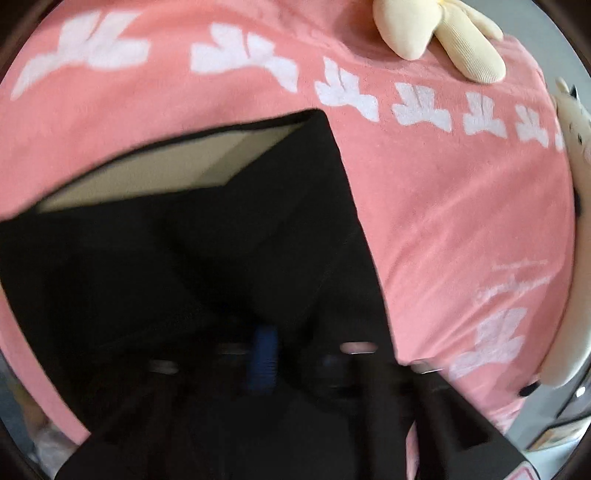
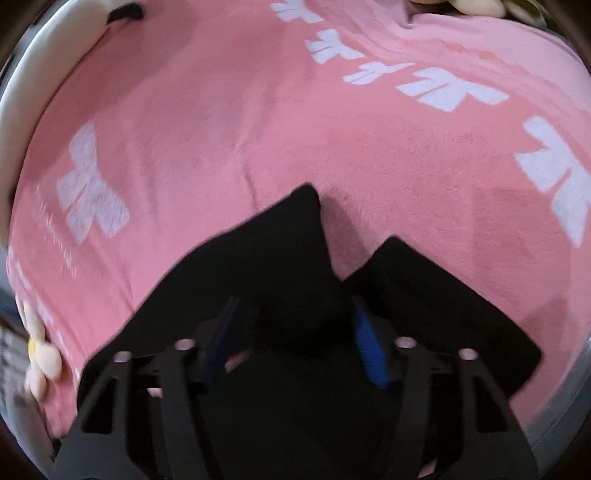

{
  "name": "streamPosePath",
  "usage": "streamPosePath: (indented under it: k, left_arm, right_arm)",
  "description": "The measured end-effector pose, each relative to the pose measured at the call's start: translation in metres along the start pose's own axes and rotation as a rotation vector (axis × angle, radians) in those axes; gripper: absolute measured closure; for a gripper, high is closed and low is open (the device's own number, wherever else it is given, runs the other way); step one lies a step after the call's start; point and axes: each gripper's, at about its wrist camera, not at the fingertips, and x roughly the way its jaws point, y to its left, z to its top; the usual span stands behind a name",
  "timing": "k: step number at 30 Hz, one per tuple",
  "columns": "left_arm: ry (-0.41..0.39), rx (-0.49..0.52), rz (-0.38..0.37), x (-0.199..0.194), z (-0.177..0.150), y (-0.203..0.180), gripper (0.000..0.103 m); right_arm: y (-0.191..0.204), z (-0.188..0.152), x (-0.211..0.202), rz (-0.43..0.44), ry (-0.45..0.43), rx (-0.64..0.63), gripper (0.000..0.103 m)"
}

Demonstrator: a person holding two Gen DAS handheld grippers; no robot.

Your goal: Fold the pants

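The black pants (image 1: pixel 240 236) lie on a pink blanket (image 1: pixel 461 206) with white prints; a beige inner lining (image 1: pixel 147 173) shows where the top layer is turned back. My left gripper (image 1: pixel 264 354) sits low over the black cloth, its blue pads together, shut on the fabric. In the right wrist view a black fold of the pants (image 2: pixel 295 258) rises between my right gripper's (image 2: pixel 295 332) blue pads (image 2: pixel 369 347), which stand apart with cloth bunched between them. More black cloth (image 2: pixel 443 295) lies to the right.
A cream plush toy (image 1: pixel 443 33) lies at the blanket's far edge and a white plush (image 1: pixel 572 122) at the right. A flower-shaped plush (image 2: pixel 38 350) sits at the left in the right wrist view. The pink blanket (image 2: pixel 258 129) stretches beyond the pants.
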Motion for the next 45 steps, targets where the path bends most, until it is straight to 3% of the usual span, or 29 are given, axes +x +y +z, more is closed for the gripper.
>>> streamPosePath:
  k: [1,3,8,10,11,13,16,19,21,24,26,28,31,33,38,40,43,45]
  left_arm:
    - [-0.001,0.008,-0.018,-0.003,0.001,-0.001,0.097]
    - [-0.016,0.056,-0.03,-0.013,0.006,-0.012,0.098]
    - [-0.036,0.201,-0.12,-0.07,0.014,-0.052,0.098]
    - [-0.036,0.225,-0.114,-0.083,0.01,-0.052,0.098]
    - [-0.046,0.239,-0.089,-0.088,0.008,-0.049,0.098]
    - [-0.05,0.242,-0.026,-0.083,0.007,-0.032,0.098]
    - [0.001,0.182,0.087,-0.055,0.005,0.007,0.098]
    - [0.032,0.136,0.132,-0.04,0.001,0.032,0.098]
    - [0.012,0.165,0.138,-0.046,0.001,0.027,0.098]
    - [-0.011,0.191,0.085,-0.071,0.003,0.012,0.098]
    - [-0.02,0.21,0.054,-0.089,-0.001,0.009,0.098]
    - [-0.027,0.243,0.074,-0.098,-0.009,0.011,0.098]
    - [0.007,0.29,0.193,-0.071,-0.016,0.03,0.097]
    - [0.048,0.259,0.224,-0.053,-0.02,0.05,0.097]
    - [0.012,0.273,0.188,-0.06,-0.022,0.048,0.096]
    - [0.022,0.265,0.179,-0.062,-0.021,0.049,0.094]
    - [0.039,0.258,0.186,-0.075,-0.023,0.056,0.081]
    - [-0.002,0.266,0.21,-0.093,-0.033,0.058,0.058]
  right_arm:
    - [0.002,0.004,0.002,0.013,-0.003,-0.003,0.1]
    - [0.01,0.017,-0.005,0.098,-0.008,0.018,0.098]
    - [0.049,0.05,-0.077,0.199,-0.11,-0.133,0.098]
    - [0.047,0.054,-0.093,0.162,-0.125,-0.178,0.098]
    - [0.037,0.054,-0.096,0.099,-0.125,-0.201,0.098]
    - [0.006,0.052,-0.078,-0.017,-0.061,-0.187,0.098]
    - [-0.029,0.042,-0.045,-0.105,0.037,-0.137,0.098]
    - [-0.036,0.031,-0.034,-0.122,0.058,-0.112,0.098]
    - [-0.028,0.035,-0.041,-0.105,0.044,-0.117,0.098]
    - [-0.004,0.049,-0.072,-0.019,-0.018,-0.152,0.098]
    - [0.01,0.05,-0.092,-0.006,-0.054,-0.21,0.098]
    - [0.006,0.045,-0.084,-0.076,-0.036,-0.259,0.098]
    - [-0.031,0.029,-0.047,-0.196,0.063,-0.239,0.098]
    - [-0.047,0.02,-0.039,-0.19,0.07,-0.198,0.098]
    - [-0.042,0.021,-0.048,-0.167,0.034,-0.177,0.094]
    - [-0.036,0.02,-0.054,-0.194,0.022,-0.198,0.091]
    - [-0.033,0.007,-0.07,-0.247,-0.009,-0.225,0.089]
    - [-0.026,-0.012,-0.089,-0.265,-0.048,-0.256,0.089]
